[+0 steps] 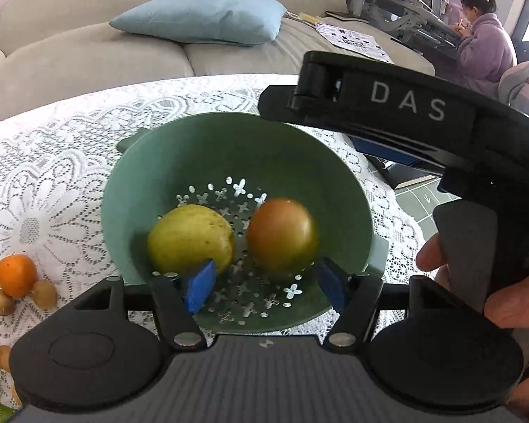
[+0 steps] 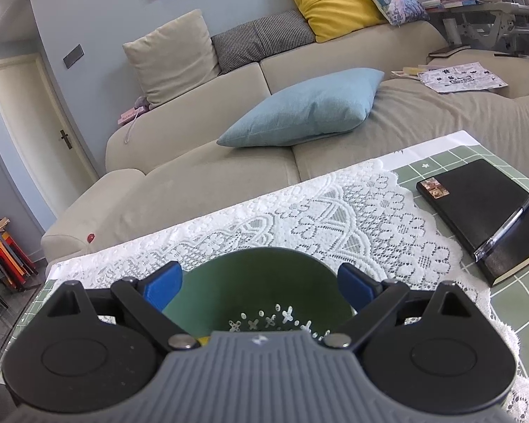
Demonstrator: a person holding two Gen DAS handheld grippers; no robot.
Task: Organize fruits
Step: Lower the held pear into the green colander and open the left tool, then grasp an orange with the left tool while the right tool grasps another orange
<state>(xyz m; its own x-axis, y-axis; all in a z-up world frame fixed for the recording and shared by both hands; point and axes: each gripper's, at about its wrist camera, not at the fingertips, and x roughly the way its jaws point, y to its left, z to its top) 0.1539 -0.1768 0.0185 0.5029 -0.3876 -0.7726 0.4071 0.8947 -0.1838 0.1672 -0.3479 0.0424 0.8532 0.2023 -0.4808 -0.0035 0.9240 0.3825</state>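
Reddish round tomato (image 1: pixel 282 234) looks freshly dropped in the green perforated plastic colander (image 1: pixel 342 190); left gripper (image 1: pixel 264 287) is released, right gripper (image 2: pixel 261 287) released too. Next, the orange (image 1: pixel 16 275) at near left should be fetched.

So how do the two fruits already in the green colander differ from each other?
The yellow-green fruit is pale yellow-green; the reddish fruit is orange-red shading to olive. The yellow-green fruit lies on the left, partly behind the left gripper's left pad; the reddish fruit sits right, between the open pads, looking blurred. Both are round, similar in size, and rest apart in the green colander.
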